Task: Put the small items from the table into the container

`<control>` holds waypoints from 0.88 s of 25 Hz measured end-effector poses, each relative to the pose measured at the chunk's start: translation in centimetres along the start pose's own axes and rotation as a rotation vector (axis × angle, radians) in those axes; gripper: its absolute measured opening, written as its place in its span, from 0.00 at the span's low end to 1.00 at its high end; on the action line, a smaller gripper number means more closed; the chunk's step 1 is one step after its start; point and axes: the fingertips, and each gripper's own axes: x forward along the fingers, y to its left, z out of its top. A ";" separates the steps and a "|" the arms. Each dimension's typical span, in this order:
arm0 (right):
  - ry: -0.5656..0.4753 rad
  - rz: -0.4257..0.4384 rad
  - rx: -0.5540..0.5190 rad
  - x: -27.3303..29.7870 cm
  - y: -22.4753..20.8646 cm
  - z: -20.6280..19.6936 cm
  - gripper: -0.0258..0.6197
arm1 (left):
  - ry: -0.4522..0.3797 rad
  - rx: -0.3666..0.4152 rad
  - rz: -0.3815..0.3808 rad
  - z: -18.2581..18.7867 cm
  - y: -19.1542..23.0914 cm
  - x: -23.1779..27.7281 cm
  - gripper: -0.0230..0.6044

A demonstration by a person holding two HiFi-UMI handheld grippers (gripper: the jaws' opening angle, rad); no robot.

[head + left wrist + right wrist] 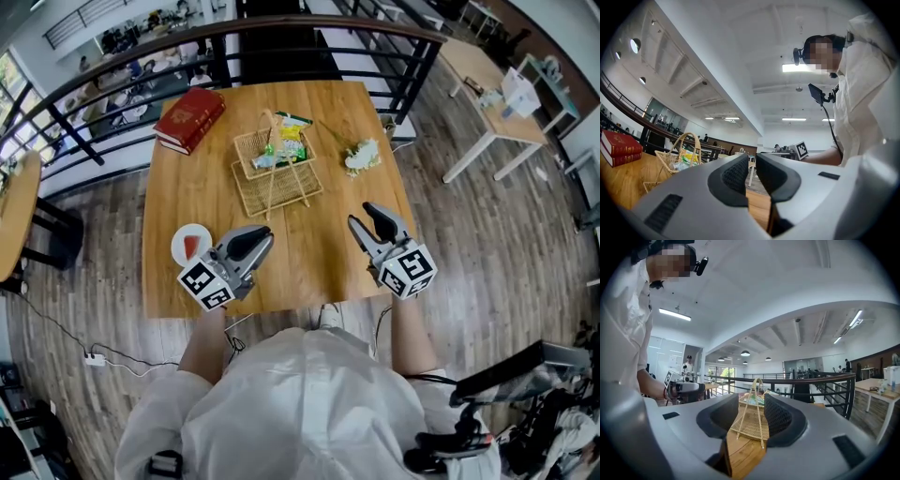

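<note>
Both grippers empty at the near edge, two small items not yet in the basket.
My right gripper (752, 409) stands wide with nothing in it. My left gripper (752, 161) is at a narrow slit, also bare, and it would only shove anything I reached for at that gap. Just left of it, the small white round dish with a red piece (191, 245) sits near the table edge and could be knocked off. The pale green-and-white sprig (361, 157) lies far right and looks soft, so it may crush or slip. The open-weave wicker basket (246, 141) is centre-far, already holding packets. Snagging its thin tall handle (273, 178) could tip it.
</note>
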 end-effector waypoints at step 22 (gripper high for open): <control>-0.036 0.020 0.056 -3.1 9.2 -1.6 0.30 | 0.013 -0.012 -0.023 -0.3 -3.0 -5.9 0.09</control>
